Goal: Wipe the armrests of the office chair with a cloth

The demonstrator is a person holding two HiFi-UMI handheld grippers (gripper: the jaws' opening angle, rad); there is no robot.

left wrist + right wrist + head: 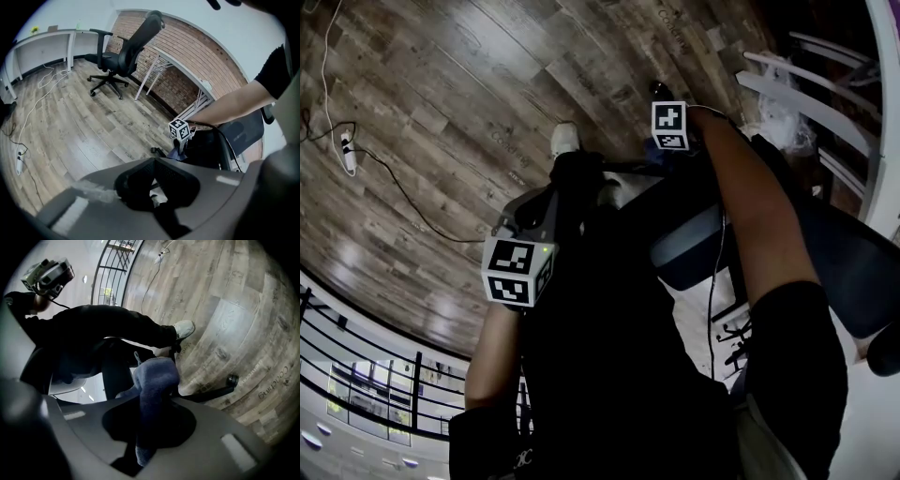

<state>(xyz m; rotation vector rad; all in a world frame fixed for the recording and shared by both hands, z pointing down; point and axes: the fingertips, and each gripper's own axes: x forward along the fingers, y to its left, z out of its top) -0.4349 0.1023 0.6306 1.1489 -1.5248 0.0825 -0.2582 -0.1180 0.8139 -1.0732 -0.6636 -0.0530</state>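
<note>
A blue cloth [155,379] hangs bunched from my right gripper [150,420], which is shut on it. In the head view that gripper [667,142] sits at the top of the office chair [694,246], over a dark bar that looks like an armrest [630,169]; whether cloth and bar touch is hidden. The left gripper view shows the same cloth [178,153] under the marker cube, beside the chair's dark back [241,133]. My left gripper [572,173] is lower left of it, over the person's black trousers, its jaws together and holding nothing [154,187].
The person's white shoe [565,139] rests on the wood floor. A chair base leg ends in a caster [232,379]. A power strip with cable [347,150] lies far left. A white desk frame [806,94] stands right, a second office chair [122,56] beyond, a railing [384,375] behind.
</note>
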